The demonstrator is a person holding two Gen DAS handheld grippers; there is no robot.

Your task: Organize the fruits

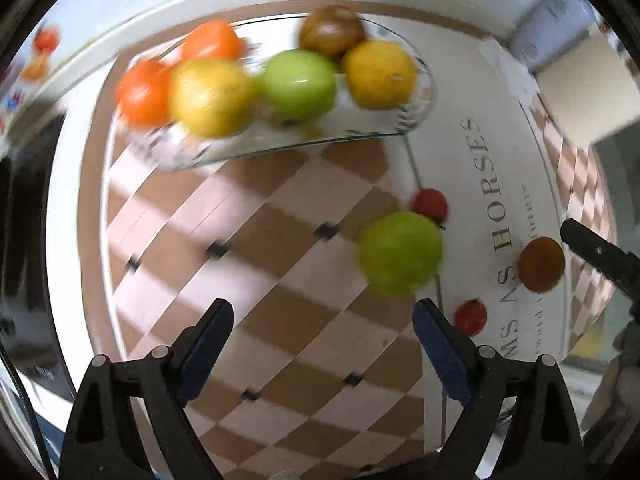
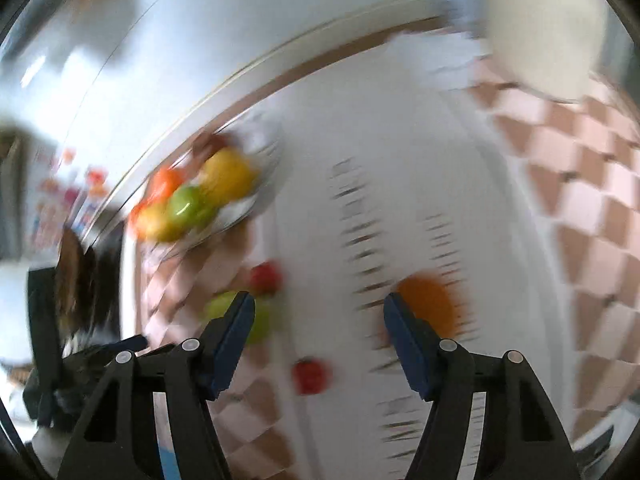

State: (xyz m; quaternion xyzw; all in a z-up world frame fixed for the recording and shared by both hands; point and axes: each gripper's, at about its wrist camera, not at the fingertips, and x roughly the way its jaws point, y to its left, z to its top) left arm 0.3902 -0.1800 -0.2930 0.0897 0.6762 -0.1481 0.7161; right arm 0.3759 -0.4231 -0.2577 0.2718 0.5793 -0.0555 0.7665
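A glass bowl [image 1: 424, 104] at the far side holds several fruits: oranges, yellow ones, a green apple [image 1: 299, 85] and a brown one. Loose on the table lie a green apple [image 1: 400, 253], two small red fruits [image 1: 430, 205] [image 1: 471, 317] and a brown-orange fruit [image 1: 541, 264]. My left gripper [image 1: 323, 332] is open and empty, just short of the loose green apple. My right gripper [image 2: 319, 322] is open and empty; the orange fruit [image 2: 430, 305] lies beside its right finger, a red fruit [image 2: 312, 374] below between the fingers. The right view is blurred.
The table has a brown-and-white checked cloth [image 1: 256, 264] with a white lettered strip [image 1: 492, 184]. The bowl also shows in the right wrist view [image 2: 240, 208]. The other gripper's black finger [image 1: 600, 252] enters at the right edge. White boxes [image 1: 580, 92] stand at the far right.
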